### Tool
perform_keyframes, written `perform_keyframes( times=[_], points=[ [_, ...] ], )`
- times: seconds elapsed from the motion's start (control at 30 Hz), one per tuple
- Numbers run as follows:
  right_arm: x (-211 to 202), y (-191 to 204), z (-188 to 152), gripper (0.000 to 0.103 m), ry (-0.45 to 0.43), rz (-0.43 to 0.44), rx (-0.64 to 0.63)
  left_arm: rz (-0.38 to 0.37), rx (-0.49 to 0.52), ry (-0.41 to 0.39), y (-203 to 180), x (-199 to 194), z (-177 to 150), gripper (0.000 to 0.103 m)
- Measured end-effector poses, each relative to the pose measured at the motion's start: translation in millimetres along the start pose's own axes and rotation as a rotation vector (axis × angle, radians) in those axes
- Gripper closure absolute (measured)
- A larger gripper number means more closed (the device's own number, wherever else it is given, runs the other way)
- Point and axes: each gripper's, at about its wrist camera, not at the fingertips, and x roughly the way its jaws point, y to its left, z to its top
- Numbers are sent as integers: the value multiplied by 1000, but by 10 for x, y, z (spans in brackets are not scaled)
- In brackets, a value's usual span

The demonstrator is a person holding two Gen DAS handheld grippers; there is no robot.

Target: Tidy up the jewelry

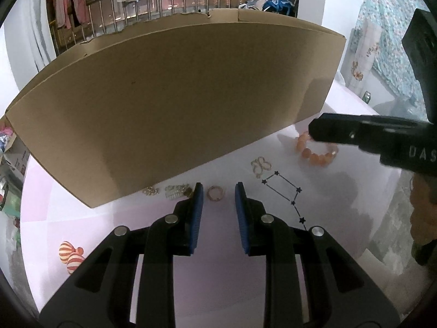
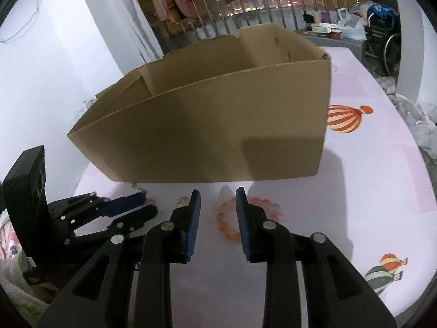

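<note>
Pale pink tabletop [image 1: 218, 273] printed with striped hot-air balloons runs under both my grippers, and a tall open cardboard box [image 1: 177, 104] stands on it just beyond my fingertips, with a railing and hanging clothes behind it. My left gripper [image 1: 218, 192] has its jaws parted and released, gripping nothing; a small ring [image 1: 215, 193] lies flat on the table just ahead of the gap, nearly centred between the blue pads and closer to the left one. Left of that pad, against the foot of the box, lie a pale clustered piece [image 1: 177, 191] and a small gold one [image 1: 150, 190]; ahead and to the right sits a looped gold piece [image 1: 260, 165]. My right gripper [image 2: 218, 195] is likewise open and empty, and an orange beaded bracelet [image 2: 228, 225] lies flat under it, with the right pad over the ring of beads and part of the loop showing in the gap. So each hand has its own piece: the left is nearer the ring, the right nearer the bracelet. As I judge it, the left need only go forward and down to straddle the ring. The bracelet's near arc runs crosswise to my right jaws, so I would pinch across that strand of beads and then lift it over the box wall.
</note>
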Motion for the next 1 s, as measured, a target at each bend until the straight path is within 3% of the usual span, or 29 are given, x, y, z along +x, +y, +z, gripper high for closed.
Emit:
perform_keyframes(
  times=[0.3, 0.83, 1.0],
  points=[
    [66, 10, -47, 76, 17, 22, -3, 6, 13, -10, 2, 4, -15, 92],
    [42, 123, -53, 76, 19, 23, -78, 20, 10, -5, 27, -52, -47, 93],
    [136, 241, -45, 64, 53, 20, -163, 37, -5, -1, 93, -106, -108, 93]
  ],
)
